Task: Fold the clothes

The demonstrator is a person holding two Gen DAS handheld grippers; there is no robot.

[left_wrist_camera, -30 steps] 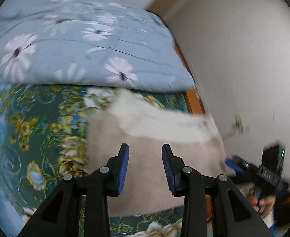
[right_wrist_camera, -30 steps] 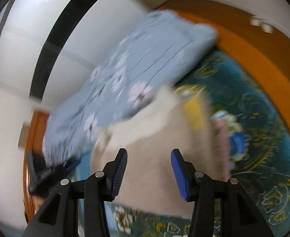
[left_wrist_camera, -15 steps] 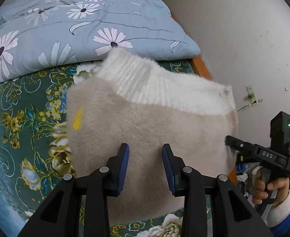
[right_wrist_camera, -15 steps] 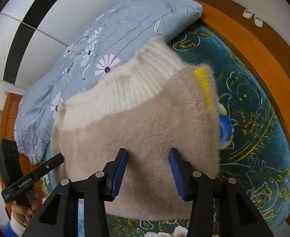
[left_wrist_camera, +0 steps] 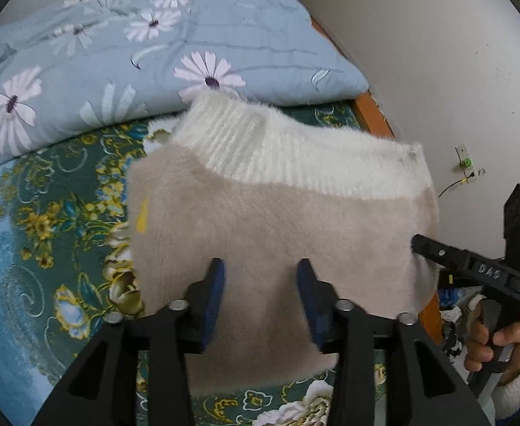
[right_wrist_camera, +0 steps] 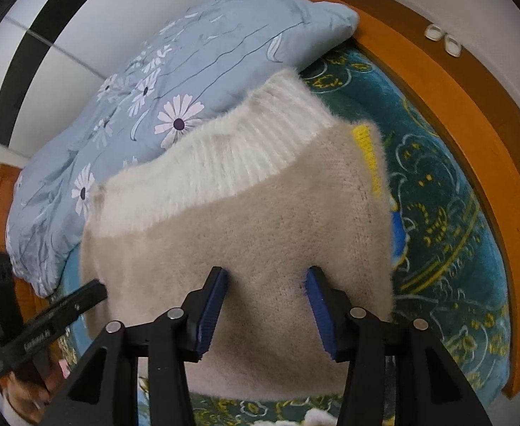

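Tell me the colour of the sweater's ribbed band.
White ribbed band on the beige sweater; clearest in the right wrist view.

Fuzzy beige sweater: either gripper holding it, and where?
Neither. Left gripper and right gripper are both open above the fuzzy beige sweater on the bed.

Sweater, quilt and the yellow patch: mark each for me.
Sweater (left_wrist_camera: 277, 234): left wrist view, on the beige body.
Quilt (right_wrist_camera: 203, 53): right wrist view, on the blue daisy-print fabric.
Yellow patch (right_wrist_camera: 368, 152): right wrist view, on the strip at the sweater's right edge.

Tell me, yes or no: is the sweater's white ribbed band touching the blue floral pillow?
Yes, the sweater's ribbed band lies against the pillow's edge.
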